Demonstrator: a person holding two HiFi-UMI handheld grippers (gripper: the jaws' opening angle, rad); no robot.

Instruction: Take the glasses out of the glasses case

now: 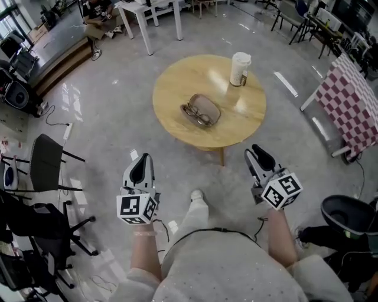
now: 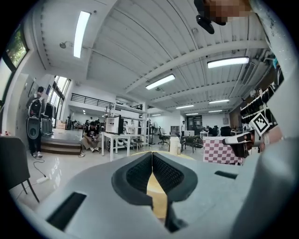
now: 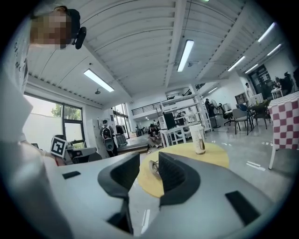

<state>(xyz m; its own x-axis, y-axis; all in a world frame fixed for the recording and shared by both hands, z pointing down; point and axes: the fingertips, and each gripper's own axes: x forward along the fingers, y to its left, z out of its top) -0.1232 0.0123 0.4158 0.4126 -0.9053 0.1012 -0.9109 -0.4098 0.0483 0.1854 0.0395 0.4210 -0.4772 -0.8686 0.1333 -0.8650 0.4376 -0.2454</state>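
Right now I have both tongs held short of the round wooden table (image 1: 171, 88), over the grey floor (image 1: 106, 118) and well apart from everything on the tabletop. The left gripper (image 1: 140, 160) points toward the table's near left edge; in the left gripper view its ribbed pads (image 2: 140, 172) meet at the tips, so it is closed with nothing caught between them, and only a sliver of yellow tabletop shows through the gap lower down. The right gripper (image 3: 148, 163) points toward the near right edge, and in the right gripper view its jaws stand clearly apart and empty. The glasses (image 1: 195, 115) appear far off through that gap, not between the pads. The glasses case (image 1: 208, 105) lies open around the middle of the table, a little toward the near edge. The dark-framed glasses seem to rest in it along its near left rim, though from the head view they are small and I cannot be sure whether they sit fully inside or partly on the rim. A white lidded cup (image 1: 239, 69) stands upright near the far right edge of the table, well apart from the case. Off to the right is a red-and-white checked cloth (image 1: 348, 100), to the left a black chair (image 1: 44, 165), and a seated person (image 1: 97, 17) is at the far side of the room.
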